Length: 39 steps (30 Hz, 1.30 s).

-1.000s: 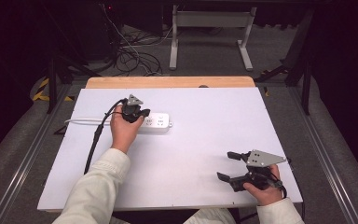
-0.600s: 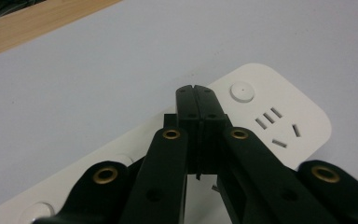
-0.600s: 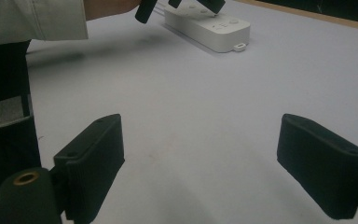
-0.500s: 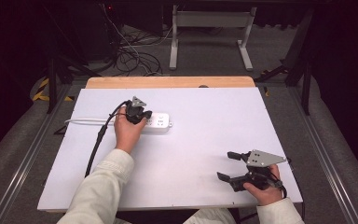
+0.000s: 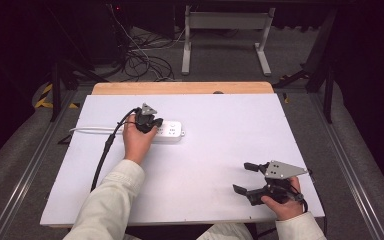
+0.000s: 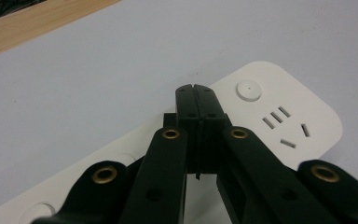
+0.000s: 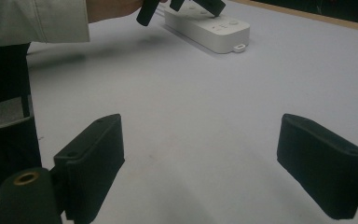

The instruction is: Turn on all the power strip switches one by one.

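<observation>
A white power strip lies on the white table, left of middle, with its white cord running off to the left. My left gripper is over the strip's left part, jaws pressed together with nothing between them. In the left gripper view the shut tips rest just beside the strip's round button and an outlet's slots. My right gripper sits near the front right edge, open and empty. The right gripper view looks between its pads toward the strip.
A black cable trails from the left gripper toward the front left edge. A wooden strip borders the table's far side. Beyond it are tangled floor cables and a metal stand.
The left gripper has edged slightly to the right along the power strip. The right gripper has stayed where it was, still open.
</observation>
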Tool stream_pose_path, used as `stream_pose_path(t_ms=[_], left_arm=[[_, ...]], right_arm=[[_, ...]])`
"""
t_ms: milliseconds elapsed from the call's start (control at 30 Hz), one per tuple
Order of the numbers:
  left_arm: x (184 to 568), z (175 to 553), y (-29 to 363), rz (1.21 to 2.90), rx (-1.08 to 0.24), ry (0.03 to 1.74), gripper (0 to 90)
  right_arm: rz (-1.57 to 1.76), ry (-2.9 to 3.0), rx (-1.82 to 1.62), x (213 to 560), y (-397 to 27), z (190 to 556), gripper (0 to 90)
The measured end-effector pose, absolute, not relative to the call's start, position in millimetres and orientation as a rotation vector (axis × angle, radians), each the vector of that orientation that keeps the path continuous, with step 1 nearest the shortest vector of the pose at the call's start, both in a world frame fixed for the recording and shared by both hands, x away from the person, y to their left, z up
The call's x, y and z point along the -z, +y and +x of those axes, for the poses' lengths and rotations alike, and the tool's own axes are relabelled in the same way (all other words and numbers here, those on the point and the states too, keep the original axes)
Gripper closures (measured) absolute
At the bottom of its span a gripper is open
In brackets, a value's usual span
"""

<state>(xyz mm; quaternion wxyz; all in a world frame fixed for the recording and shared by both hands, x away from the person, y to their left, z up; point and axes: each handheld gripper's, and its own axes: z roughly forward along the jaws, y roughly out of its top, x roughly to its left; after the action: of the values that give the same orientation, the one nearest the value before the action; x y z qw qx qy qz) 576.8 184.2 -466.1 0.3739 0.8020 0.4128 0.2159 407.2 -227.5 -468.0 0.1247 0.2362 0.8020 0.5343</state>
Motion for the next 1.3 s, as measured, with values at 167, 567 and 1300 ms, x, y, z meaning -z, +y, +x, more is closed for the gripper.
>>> stream_pose_path(t_ms=[167, 567, 1300], left_arm=[[466.3, 576.8, 182.9, 2.065, -0.573, 1.053, 89.9], [467.3, 578.0, 183.5, 2.056, -0.547, 1.071, 90.0], [462.2, 580.3, 178.5, 2.110, -0.524, 1.111, 90.0]], right_arm=[[0.690, 2.337, -1.556, 468.1, -227.4, 407.2, 15.4], [0.685, 2.339, -1.558, 468.0, -227.5, 406.8, 15.3], [0.684, 2.340, -1.556, 467.9, -227.7, 406.7, 15.4]])
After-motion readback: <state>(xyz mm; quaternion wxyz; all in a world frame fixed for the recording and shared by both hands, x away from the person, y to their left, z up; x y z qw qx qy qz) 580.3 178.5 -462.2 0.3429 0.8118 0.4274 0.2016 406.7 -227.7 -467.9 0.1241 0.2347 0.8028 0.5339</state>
